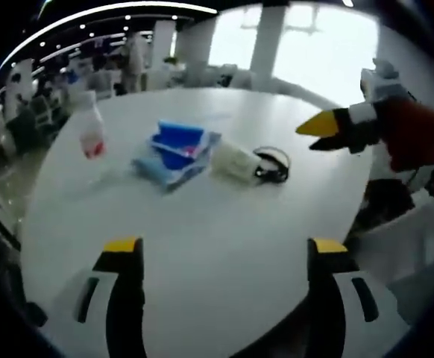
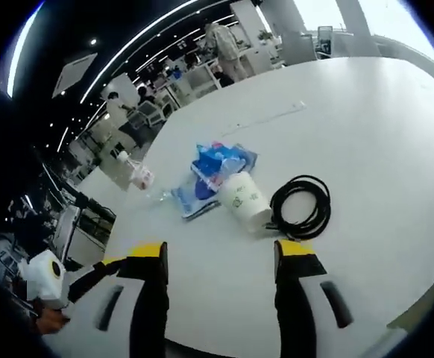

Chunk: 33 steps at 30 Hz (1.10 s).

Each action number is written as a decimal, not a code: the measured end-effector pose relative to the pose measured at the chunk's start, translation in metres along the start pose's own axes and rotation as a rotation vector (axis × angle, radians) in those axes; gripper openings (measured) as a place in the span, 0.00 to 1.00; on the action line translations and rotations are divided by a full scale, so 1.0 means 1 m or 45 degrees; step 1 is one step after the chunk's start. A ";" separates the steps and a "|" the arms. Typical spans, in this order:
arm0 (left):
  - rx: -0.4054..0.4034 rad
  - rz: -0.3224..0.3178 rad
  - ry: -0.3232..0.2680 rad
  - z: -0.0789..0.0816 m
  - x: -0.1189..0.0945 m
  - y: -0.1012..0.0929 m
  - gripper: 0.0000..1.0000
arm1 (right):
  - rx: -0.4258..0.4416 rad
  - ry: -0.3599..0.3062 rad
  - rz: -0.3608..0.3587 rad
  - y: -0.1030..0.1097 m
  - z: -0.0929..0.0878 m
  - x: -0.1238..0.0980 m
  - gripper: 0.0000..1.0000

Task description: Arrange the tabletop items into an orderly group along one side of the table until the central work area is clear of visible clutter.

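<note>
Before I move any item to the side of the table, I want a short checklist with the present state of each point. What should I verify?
1. Left tongs open and holding nothing: ok.
2. Right tongs open and holding nothing: ok.
3. Paper cup upright: not ok, it lies on its side, touching the blue packets.
4. Black cable free of the cup: cannot tell, its coil lies right beside the cup.
5. Bottle standing apart from the cluster: ok.
6. Central area of the table clear of clutter: not ok, the items sit in the middle.
</note>
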State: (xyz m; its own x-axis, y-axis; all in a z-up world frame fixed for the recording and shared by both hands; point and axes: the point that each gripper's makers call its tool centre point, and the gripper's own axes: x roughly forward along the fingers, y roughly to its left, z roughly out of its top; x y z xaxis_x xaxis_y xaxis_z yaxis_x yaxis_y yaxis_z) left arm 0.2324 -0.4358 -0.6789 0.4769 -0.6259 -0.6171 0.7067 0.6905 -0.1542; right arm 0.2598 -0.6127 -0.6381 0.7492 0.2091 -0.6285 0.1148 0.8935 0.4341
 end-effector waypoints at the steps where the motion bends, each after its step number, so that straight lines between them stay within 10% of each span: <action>1: -0.006 0.009 0.000 0.000 0.000 0.003 0.88 | 0.004 0.005 0.005 0.002 0.003 0.005 0.57; 15: -0.036 0.082 0.032 -0.009 -0.002 0.017 0.87 | -0.071 0.020 0.085 0.026 0.058 0.068 0.57; 33: -0.045 0.109 0.057 -0.015 -0.003 0.022 0.87 | -0.020 0.082 0.062 0.009 0.068 0.108 0.56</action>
State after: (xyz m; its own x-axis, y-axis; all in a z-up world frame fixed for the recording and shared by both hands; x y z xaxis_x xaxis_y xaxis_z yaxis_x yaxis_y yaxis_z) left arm 0.2393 -0.4135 -0.6921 0.5104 -0.5476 -0.6630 0.6450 0.7537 -0.1260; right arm 0.3860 -0.6093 -0.6585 0.7100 0.2773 -0.6473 0.0682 0.8878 0.4551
